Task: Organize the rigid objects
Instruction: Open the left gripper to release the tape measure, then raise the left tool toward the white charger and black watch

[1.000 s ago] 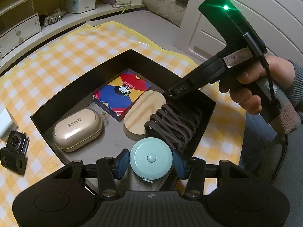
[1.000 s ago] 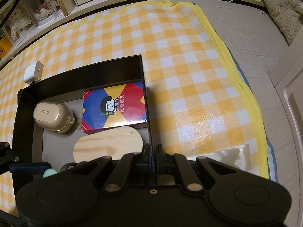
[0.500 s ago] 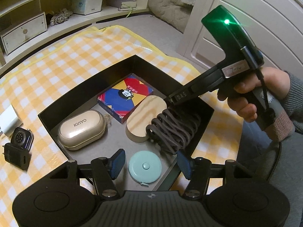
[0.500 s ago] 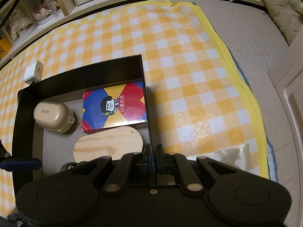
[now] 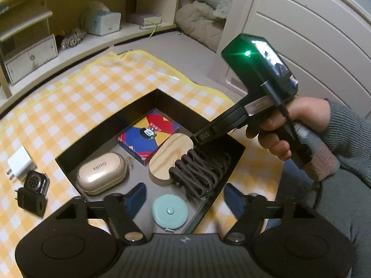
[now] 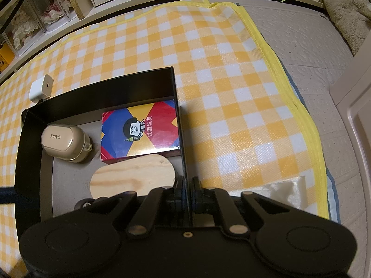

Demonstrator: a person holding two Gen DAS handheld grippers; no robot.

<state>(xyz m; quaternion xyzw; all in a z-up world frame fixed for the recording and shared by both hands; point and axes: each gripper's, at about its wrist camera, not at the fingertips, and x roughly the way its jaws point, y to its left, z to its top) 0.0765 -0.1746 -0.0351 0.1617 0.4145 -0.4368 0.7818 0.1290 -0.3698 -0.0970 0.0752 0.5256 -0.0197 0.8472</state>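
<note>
Checked mat (image 5: pixel 97 88), L fingers (image 5: pixel 136 197) opened wider, tape measure (image 5: pixel 170 211) released in box (image 5: pixel 139 106)

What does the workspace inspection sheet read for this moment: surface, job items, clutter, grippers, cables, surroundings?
Surface: yellow checked mat.
Job's things: black box holds earbud case, card box, wooden hairbrush, tape measure.
Clutter: white charger, smartwatch and black adapter lie outside on the mat.
Grippers: left hand-held gripper open, jaws just widened, above the tape measure; right hand-held gripper shut on the box wall.
Cables: one on the right tool.
Surroundings: shelves, white door.
</note>
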